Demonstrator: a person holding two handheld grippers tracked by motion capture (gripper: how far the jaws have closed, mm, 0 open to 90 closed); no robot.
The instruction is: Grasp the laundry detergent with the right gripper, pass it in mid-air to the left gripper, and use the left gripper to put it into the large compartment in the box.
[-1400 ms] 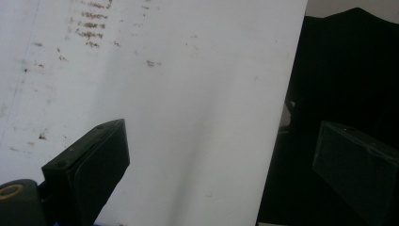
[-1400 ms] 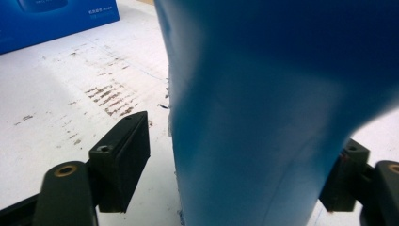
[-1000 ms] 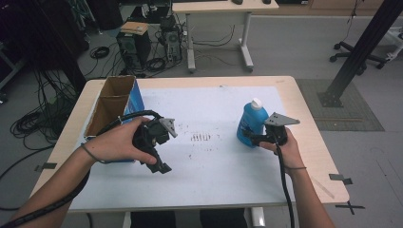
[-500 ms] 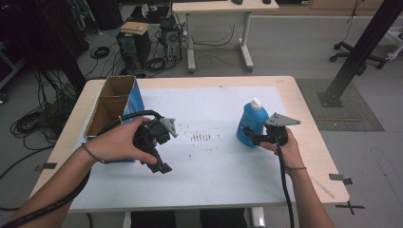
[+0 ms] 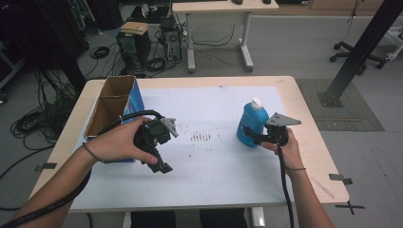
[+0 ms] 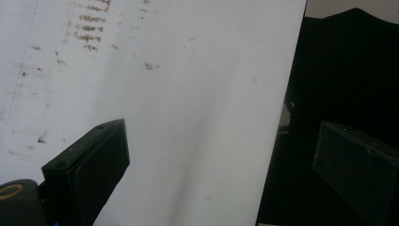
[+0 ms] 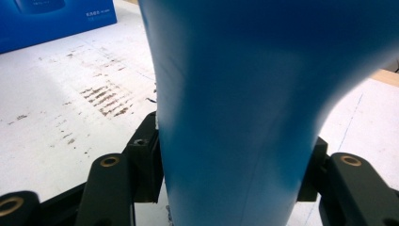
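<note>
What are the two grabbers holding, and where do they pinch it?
The right gripper has just closed its jaws on the blue bottle, pinching its lower body from both sides. The left gripper holds nothing; its jaws stand open above the white table cover.

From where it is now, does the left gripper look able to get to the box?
Probably yes. The left gripper hangs open beside the box, with bare sheet between them; the bottle stands far right.

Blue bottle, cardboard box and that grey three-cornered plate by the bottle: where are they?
blue bottle (image 5: pixel 250 124): high view, middle of its body.
cardboard box (image 5: pixel 137 97): high view, its blue outer side wall.
grey plate (image 5: pixel 282 120): high view, middle of its flat top.
</note>
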